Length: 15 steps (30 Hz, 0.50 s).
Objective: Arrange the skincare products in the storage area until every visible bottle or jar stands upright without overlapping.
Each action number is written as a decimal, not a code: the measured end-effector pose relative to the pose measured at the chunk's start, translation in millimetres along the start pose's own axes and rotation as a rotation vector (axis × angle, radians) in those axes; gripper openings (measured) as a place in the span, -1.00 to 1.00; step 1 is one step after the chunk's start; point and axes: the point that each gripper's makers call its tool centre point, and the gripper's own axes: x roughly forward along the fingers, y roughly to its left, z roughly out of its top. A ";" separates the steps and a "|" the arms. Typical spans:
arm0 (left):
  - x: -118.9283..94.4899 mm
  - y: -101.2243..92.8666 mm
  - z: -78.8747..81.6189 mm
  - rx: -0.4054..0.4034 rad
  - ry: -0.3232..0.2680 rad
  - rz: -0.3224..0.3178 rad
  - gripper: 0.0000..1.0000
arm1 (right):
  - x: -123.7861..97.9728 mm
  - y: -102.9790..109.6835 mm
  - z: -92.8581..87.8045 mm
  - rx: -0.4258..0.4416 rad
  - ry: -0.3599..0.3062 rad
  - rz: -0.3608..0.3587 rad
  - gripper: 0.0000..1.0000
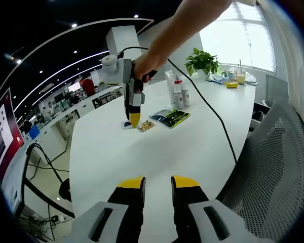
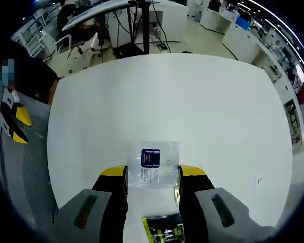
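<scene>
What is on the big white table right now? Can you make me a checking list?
Surface: white table, mostly bare.
Job's things: white bottles standing upright together; clear sachet with a blue picture, lying flat.
Clutter: green-black packet, small gold packet, potted plant, cup and bits at the far end.
Grippers: left gripper open over bare table; right gripper open, jaws either side of the sachet.
Cables: black cable trailing from the right gripper across the table.
Surroundings: mesh chair, office desks, window.

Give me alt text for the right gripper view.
The right gripper points down at a white table, its jaws on either side of a clear sachet with a blue jar picture. A green-printed packet lies nearer the camera.
</scene>
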 end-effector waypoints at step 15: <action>0.7 -2.8 -0.9 0.004 0.007 -0.012 -0.57 | -7.4 -1.7 -43.3 0.017 0.065 -0.006 -0.27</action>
